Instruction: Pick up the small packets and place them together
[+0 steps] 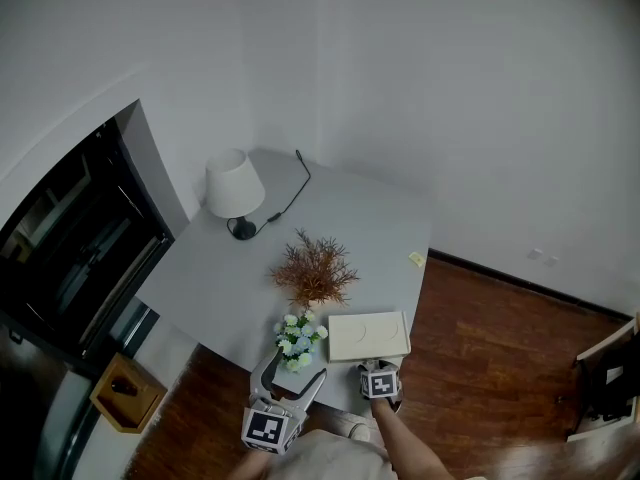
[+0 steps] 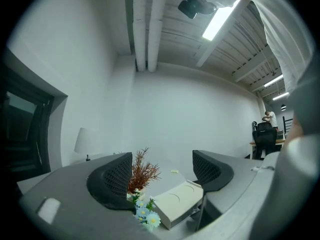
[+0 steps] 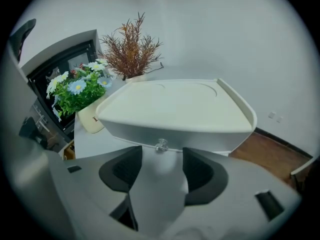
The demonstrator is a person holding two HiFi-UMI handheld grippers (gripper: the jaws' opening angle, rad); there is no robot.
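Note:
One small yellowish packet (image 1: 416, 259) lies near the right edge of the grey table (image 1: 222, 280); in the left gripper view the packet (image 2: 174, 172) shows far off between the jaws. A white lidded box (image 1: 368, 335) sits at the table's front edge. My right gripper (image 1: 379, 366) points at the box's front face (image 3: 175, 129). Its jaws stand apart, and the small clear knob (image 3: 161, 145) sits just ahead of the right gripper (image 3: 161, 157), untouched. My left gripper (image 1: 293, 370) hovers by the flowers, and in its own view the left gripper (image 2: 162, 171) is open and holds nothing.
A pot of white and blue flowers (image 1: 298, 338) stands left of the box, with a dried brown plant (image 1: 314, 271) behind it. A white lamp (image 1: 233, 188) and its cable are at the back. A dark cabinet (image 1: 70, 248) flanks the table's left side; a wooden crate (image 1: 125, 393) sits on the floor.

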